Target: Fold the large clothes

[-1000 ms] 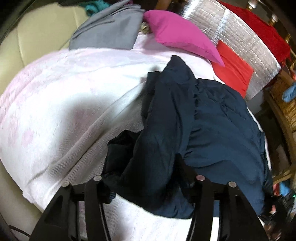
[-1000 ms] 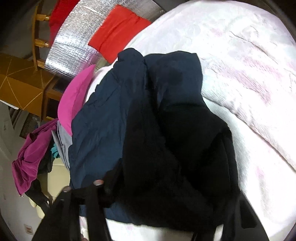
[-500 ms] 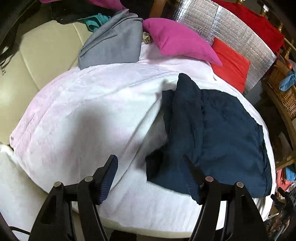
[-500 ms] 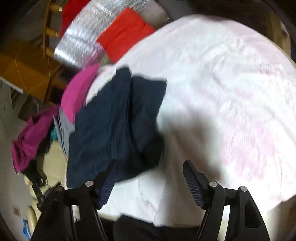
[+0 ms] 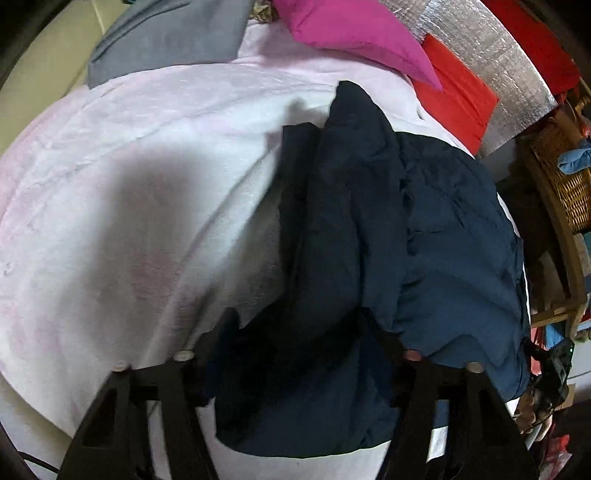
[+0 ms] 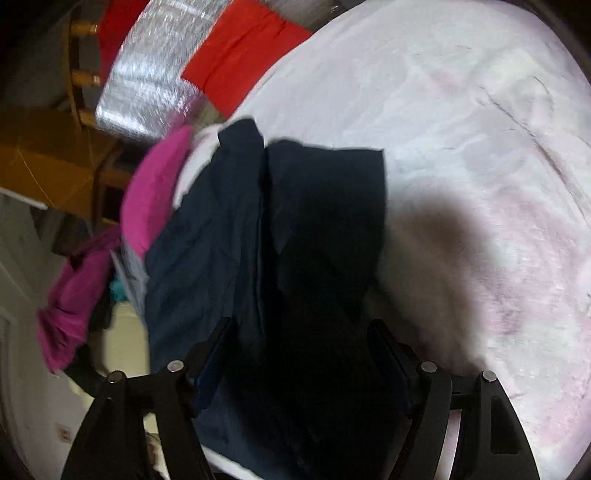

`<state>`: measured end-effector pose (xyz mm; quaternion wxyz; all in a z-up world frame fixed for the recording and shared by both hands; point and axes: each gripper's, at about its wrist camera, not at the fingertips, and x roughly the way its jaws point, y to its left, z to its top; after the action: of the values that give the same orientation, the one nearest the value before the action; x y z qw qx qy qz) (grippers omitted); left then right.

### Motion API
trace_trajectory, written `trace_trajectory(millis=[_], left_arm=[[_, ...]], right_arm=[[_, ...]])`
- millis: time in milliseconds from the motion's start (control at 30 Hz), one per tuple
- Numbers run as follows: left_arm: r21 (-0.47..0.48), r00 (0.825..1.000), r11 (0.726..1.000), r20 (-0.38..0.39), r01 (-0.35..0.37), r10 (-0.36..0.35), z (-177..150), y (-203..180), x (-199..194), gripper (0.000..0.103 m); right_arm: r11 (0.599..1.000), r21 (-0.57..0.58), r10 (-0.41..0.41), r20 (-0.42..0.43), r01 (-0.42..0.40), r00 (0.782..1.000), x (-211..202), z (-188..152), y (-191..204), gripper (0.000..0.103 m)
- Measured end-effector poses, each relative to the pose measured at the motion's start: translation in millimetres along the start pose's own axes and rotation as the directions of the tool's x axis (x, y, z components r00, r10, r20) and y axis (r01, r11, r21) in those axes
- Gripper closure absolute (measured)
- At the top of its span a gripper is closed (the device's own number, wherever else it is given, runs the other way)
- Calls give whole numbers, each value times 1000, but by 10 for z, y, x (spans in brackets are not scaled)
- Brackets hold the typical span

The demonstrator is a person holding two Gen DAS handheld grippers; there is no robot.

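navy garment (image 5: 369, 229) | pale pink-white blanket (image 5: 147, 184) | magenta pillow (image 5: 351, 33)

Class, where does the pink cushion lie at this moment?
In the left wrist view the pink cushion lies at the top centre, on the far edge of the white blanket, between the grey garment and the red cushion.

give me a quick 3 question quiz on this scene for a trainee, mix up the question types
1. True or false: the navy garment lies on a pale pink blanket.
2. Which lies beyond the garment's far end in the left wrist view? A) magenta cushion B) green towel C) yellow box
3. Fill in: cloth lies between the jaws of both the left gripper and the ____ gripper.

Key
1. True.
2. A, the magenta cushion.
3. Right; both sets of jaws are closing, and whether the pads already press the cloth cannot be told.
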<state>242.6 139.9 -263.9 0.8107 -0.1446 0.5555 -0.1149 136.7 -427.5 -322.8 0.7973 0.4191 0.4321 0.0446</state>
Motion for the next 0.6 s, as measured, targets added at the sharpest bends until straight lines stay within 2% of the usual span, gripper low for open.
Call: trace_trajectory(millis=[100,200,267,333,433,467,533,600], left_arm=[[44,999,998,12,-35,34,23,-100,-1,53],[66,998,995,15,-69,68,12,-147,1,53],[68,997,995,16,-73,72,-41,-146,72,51],[49,998,997,13,-58,58,-62,-118,83,50],[38,999,998,-8,-49,50,-26,-84,-15,50],[40,999,998,-14,-49,50,3,-85,-56,50],[52,999,997,17,-50,49,110,-121,-210,50],[63,998,997,54,-45,42,248,-160,-313,45]], right_arm=[[996,-61,-55,36,57,998,-63,-12,218,59],[989,-122,-75,107,88,991,-185,-49,384,62],[987,-112,-104,95,114,990,-90,-85,302,62],[992,-59,-107,55,111,993,-16,-91,141,55],[993,-35,-108,44,109,993,-123,-46,136,45],[992,-38,-120,43,122,992,-196,-12,158,39],[986,-71,-145,75,150,987,-374,52,229,37],[976,-112,-174,126,189,977,-530,138,320,31]])
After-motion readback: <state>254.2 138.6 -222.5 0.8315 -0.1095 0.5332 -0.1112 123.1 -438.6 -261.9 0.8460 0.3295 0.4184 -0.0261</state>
